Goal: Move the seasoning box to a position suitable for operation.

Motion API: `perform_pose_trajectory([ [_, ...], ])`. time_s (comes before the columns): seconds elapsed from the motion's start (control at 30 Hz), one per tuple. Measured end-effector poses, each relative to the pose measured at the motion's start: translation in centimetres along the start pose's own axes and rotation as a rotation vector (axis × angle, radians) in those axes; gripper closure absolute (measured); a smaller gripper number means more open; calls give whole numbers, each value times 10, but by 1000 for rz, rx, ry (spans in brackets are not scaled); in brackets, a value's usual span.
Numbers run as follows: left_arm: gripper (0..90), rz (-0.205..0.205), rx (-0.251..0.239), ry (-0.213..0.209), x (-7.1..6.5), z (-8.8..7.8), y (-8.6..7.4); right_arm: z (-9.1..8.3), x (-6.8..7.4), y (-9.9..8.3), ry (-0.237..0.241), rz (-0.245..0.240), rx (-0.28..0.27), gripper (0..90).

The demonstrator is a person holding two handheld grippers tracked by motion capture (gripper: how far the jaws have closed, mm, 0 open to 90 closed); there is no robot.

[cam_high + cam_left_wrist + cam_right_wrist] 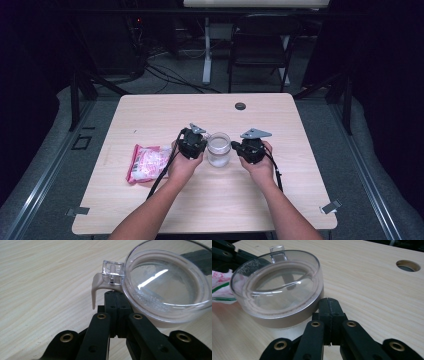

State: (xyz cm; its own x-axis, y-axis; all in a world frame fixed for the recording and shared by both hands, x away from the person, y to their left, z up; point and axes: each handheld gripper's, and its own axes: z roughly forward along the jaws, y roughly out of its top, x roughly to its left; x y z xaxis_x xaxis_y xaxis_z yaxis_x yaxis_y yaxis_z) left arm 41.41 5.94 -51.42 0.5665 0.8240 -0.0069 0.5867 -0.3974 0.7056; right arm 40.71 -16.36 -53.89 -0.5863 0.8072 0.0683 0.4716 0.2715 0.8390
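Note:
A clear jar (219, 149) with a see-through lid (165, 285) stands at the middle of the table, between two hand-held grippers. My left gripper (203, 145) is on its left side; its jaws (116, 297) are pressed together, with the tips just under the lid's clear latch (112, 272) and beige lever (95, 288). My right gripper (235, 146) is on the jar's right side. Its jaws (329, 303) are also shut, with the tips against the jar's rim band (287, 320). Nothing sits between either pair of jaws.
A pink and white packet (147, 162) lies to the left of the left hand, and a corner of the packet (220, 287) sits behind the jar. A round cable hole (240, 106) lies farther back in the wooden table (300, 200). A dark chair (260, 45) stands beyond the table.

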Motion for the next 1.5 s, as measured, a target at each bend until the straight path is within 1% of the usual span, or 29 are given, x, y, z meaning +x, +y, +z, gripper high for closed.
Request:
perform_pose_trajectory([
  [0.1, 900, 1, 0, -8, 2, 2, -1, -1, -1, 1, 27, -2, 3, 900],
  [0.17, 900, 11, 6, -21, 4, 2, -1, -2, 2, 1, 20, -13, 5, 900],
  [0.2, 900, 24, 11, -26, 6, 1, -1, -3, 3, 1, 22, -19, 7, 900],
  [0.27, 900, 35, 18, -34, 7, -1, -2, -5, 6, -1, 27, -31, 10, 900],
  [0.3, 900, 41, 20, -39, 8, -1, -2, -7, 9, -2, 31, -46, 12, 900],
  [0.4, 900, 54, 24, -56, 9, -3, -3, -12, 14, -5, 31, -62, 17, 900],
  [0.5, 900, 78, 30, -78, 8, -5, -5, -19, 20, -9, 28, -73, 22, 900],
  [0.53, 900, 85, 27, -87, 6, -6, -6, -21, 23, -11, 26, -70, 18, 900],
  [0.57, 900, 90, 29, -102, 6, -6, -6, -25, 25, -14, 24, -76, 27, 900],
  [0.63, 900, 97, 25, -115, 3, -5, -6, -32, 29, -18, 17, -63, 28, 900],
  [0.7, 900, 106, 32, -151, 2, -5, -6, -38, 34, -22, 4, -58, 31, 900],
  [0.73, 900, 114, 33, -171, 2, -5, -6, -41, 35, -23, 1, -63, 37, 900],
  [0.8, 900, 118, 37, -196, 2, -4, -5, -46, 37, -26, -1, -67, 38, 900],
  [0.83, 900, 123, 42, -202, 1, -4, -5, -49, 37, -28, 8, -64, 37, 900],
  [0.87, 900, 129, 35, -199, -1, -4, -5, -50, 37, -29, 15, -61, 40, 900],
  [0.9, 900, 142, 36, -199, -3, -4, -5, -51, 36, -30, 12, -56, 45, 900],
  [0.97, 900, 157, 30, -191, -6, -4, -5, -51, 34, -32, -19, -40, 51, 900],
  [1.03, 900, 153, 31, -206, -7, -3, -4, -49, 31, -32, -35, -31, 50, 900],
  [1.07, 900, 151, 32, -206, -7, -2, -3, -48, 29, -31, -46, -31, 47, 900],
  [1.17, 900, 152, 38, -208, -7, -2, -2, -43, 26, -29, -47, -27, 41, 896],
  [1.2, 900, 153, 40, -210, -7, -2, -1, -41, 26, -29, -30, -33, 47, 900],
  [1.23, 900, 148, 36, -212, -6, -1, -1, -41, 28, -29, -38, -36, 46, 900],
  [1.27, 900, 143, 39, -216, -6, -1, -1, -41, 30, -29, -49, -55, 50, 900],
  [1.3, 900, 130, 36, -223, -5, 0, 0, -42, 31, -29, -46, -65, 60, 900],
  [1.33, 900, 122, 35, -223, -5, 1, 0, -42, 31, -29, -30, -59, 56, 900],
  [1.37, 900, 123, 44, -225, -4, 1, 1, -43, 32, -29, -22, -57, 54, 900],
  [1.43, 900, 136, 46, -225, -5, 2, 2, -45, 36, -29, -25, -75, 56, 900],
  [1.47, 900, 137, 46, -226, -5, 2, 2, -46, 37, -29, -22, -85, 58, 900],
  [1.5, 900, 136, 45, -234, -5, 2, 2, -46, 38, -29, -18, -84, 55, 900],
])
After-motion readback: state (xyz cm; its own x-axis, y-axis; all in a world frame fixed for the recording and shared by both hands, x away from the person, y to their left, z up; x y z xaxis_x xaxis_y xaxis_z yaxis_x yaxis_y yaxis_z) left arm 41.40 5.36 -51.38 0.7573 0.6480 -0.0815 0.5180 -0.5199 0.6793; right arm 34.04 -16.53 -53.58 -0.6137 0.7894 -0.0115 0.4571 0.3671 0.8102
